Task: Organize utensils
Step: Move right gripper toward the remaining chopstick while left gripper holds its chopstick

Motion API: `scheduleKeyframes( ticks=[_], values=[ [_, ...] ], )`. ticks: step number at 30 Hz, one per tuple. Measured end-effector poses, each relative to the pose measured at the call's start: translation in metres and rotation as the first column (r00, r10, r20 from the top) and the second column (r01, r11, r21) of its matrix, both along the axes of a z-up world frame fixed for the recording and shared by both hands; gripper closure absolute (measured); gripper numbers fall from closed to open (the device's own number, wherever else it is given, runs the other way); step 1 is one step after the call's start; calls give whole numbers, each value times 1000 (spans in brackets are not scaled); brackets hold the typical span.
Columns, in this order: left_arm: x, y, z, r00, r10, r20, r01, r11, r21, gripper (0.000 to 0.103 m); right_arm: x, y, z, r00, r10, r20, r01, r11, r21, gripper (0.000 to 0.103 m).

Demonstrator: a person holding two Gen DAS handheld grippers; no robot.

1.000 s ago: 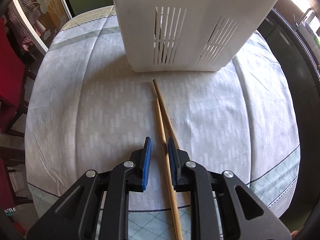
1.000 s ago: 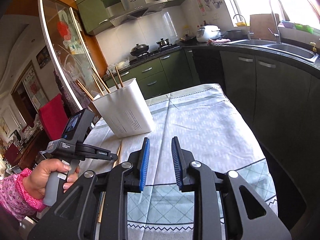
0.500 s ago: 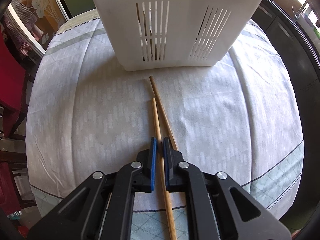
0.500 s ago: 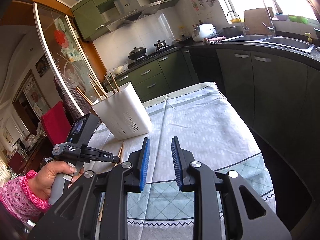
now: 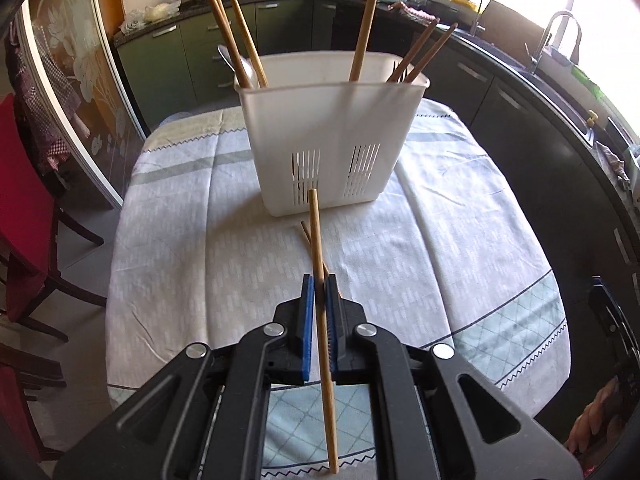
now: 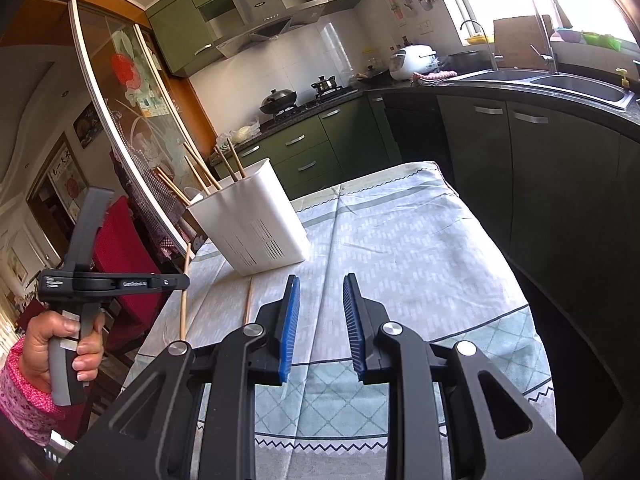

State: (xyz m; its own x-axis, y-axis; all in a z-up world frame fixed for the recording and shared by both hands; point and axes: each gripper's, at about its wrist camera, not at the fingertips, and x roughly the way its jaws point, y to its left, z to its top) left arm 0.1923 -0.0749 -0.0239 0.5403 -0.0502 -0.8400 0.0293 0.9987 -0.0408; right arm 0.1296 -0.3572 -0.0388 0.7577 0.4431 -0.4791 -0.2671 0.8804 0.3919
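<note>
My left gripper (image 5: 319,278) is shut on a wooden chopstick (image 5: 316,232) and holds it off the table, tip toward the white slotted utensil holder (image 5: 332,148). A second chopstick (image 5: 306,232) lies on the tablecloth (image 5: 180,260) below it, mostly hidden. Several chopsticks and a spoon stand in the holder. In the right wrist view a hand (image 6: 68,340) holds the left gripper (image 6: 176,280) at the left with the chopstick (image 6: 185,292) in it. The other chopstick (image 6: 249,300) rests before the holder (image 6: 256,224). My right gripper (image 6: 322,278) is open with nothing between its fingers, low over the cloth.
The table is narrow, with its edges close on both sides. A red chair (image 5: 20,200) and a glass sliding door (image 5: 80,92) stand to the left. Dark kitchen cabinets (image 6: 540,184) and a sink (image 6: 580,84) run along the right.
The left gripper's jaws closed on one of the two chopsticks, then rose and tilted up, lifting it off the cloth. The other chopstick stayed on the table. The right gripper kept still.
</note>
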Motion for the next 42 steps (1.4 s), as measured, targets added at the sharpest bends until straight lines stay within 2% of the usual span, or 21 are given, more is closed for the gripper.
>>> scheduleKeyframes(
  ticks=[4, 8, 12, 20, 27, 32, 39, 40, 42],
  values=[
    [-28, 13, 20, 996, -21, 81, 21, 1000, 8, 97, 7, 9, -3, 999, 29, -24, -29, 1000, -11, 65],
    [-54, 23, 33, 991, -26, 133, 26, 1000, -2, 97, 21, 30, -11, 992, 97, -83, -99, 995, -25, 65],
    [-74, 33, 42, 982, -22, 186, 24, 1000, -12, 97, 36, 66, -18, 978, 164, -127, -175, 982, -77, 64],
    [-93, 53, 49, 970, -20, 241, 22, 1000, -5, 97, 82, 168, -41, 935, 276, -221, -325, 917, -232, 64],
    [-98, 62, 48, 967, -17, 256, 18, 1000, -3, 97, 132, 247, -78, 916, 249, -315, -367, 838, -404, 64],
    [-99, 65, 46, 965, -18, 263, 18, 1000, 4, 97, 157, 265, -102, 901, 204, -383, -373, 815, -443, 63],
    [-97, 64, 47, 965, -22, 261, 19, 1000, 11, 97, 164, 276, -106, 901, 195, -388, -373, 806, -460, 64],
    [-97, 63, 47, 965, -22, 262, 20, 1000, 13, 97, 165, 276, -106, 900, 193, -390, -371, 808, -457, 67],
    [-98, 62, 47, 965, -23, 262, 20, 1000, 13, 97, 166, 272, -106, 902, 183, -391, -362, 813, -455, 79]
  ],
)
